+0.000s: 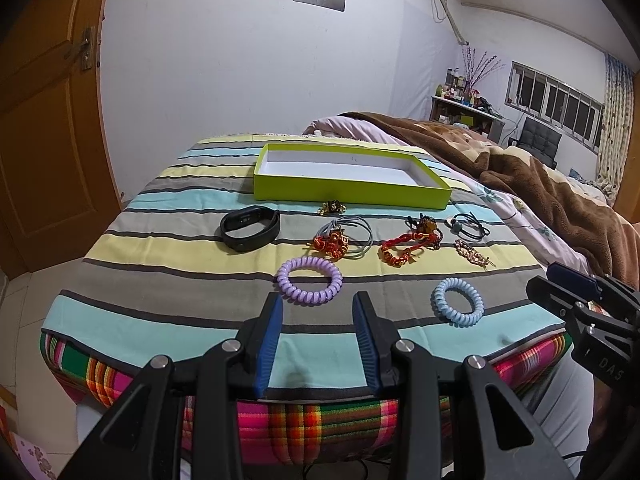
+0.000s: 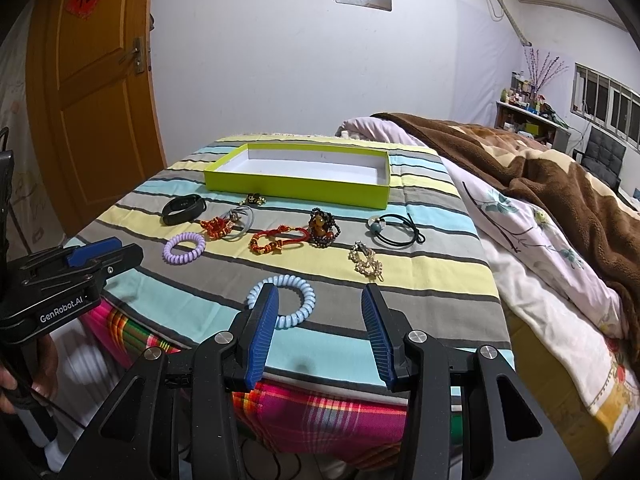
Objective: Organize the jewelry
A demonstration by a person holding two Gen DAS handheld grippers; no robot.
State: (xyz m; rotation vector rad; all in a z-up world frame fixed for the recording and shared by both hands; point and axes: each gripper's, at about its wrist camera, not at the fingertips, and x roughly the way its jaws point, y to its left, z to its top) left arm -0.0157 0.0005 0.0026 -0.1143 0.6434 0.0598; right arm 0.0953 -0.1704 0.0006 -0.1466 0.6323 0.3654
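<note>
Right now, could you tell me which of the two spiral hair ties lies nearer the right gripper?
The pale blue spiral tie, just ahead of the right gripper; the lilac spiral tie lies farther left.

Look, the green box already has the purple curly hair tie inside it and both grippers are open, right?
Not quite. The green box holds nothing yet; both wrist views show its white bottom bare. The purple curly hair tie lies on the striped cloth, just ahead of the left gripper. The left gripper and the right gripper are open, as you said.

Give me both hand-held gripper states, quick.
Left hand-held gripper: open, holding nothing.
Right hand-held gripper: open, holding nothing.
</note>
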